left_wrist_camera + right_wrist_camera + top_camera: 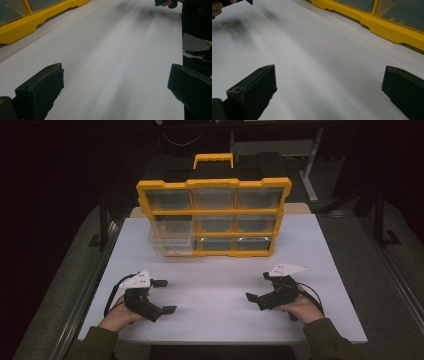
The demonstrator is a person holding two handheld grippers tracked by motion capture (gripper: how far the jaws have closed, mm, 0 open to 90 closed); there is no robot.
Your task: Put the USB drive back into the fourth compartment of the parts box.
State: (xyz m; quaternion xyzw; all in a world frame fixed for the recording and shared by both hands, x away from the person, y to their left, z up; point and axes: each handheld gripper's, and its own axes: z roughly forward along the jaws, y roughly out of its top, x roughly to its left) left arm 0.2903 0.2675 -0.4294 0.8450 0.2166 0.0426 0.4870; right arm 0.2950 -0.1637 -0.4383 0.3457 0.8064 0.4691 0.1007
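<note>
Left gripper (162,296): jaws spread wide, nothing between them, just bare white desk (215,290) in the gap. Right gripper (259,287): same, jaws wide apart and empty. Both rested low on the near part of the desk, each held in a hand, left hand (117,315), right hand (302,307), jaws pointed inward toward each other, well apart. Grey plate sat on top of each gripper, cable looped off behind.

In the left gripper view the open jaws framed plain desk surface, with the yellow base of the organizer (22,27) at upper left. In the right gripper view the same base (387,27) ran along upper right.

Organizer (215,215) stood upright at the far side of the desk, well apart from both grippers: yellow frame, black top with a yellow handle, three rows of three clear drawers. Lower-left drawer (172,242) was pulled partway out; the rest sat flush. Could not tell what was inside the drawers.
</note>
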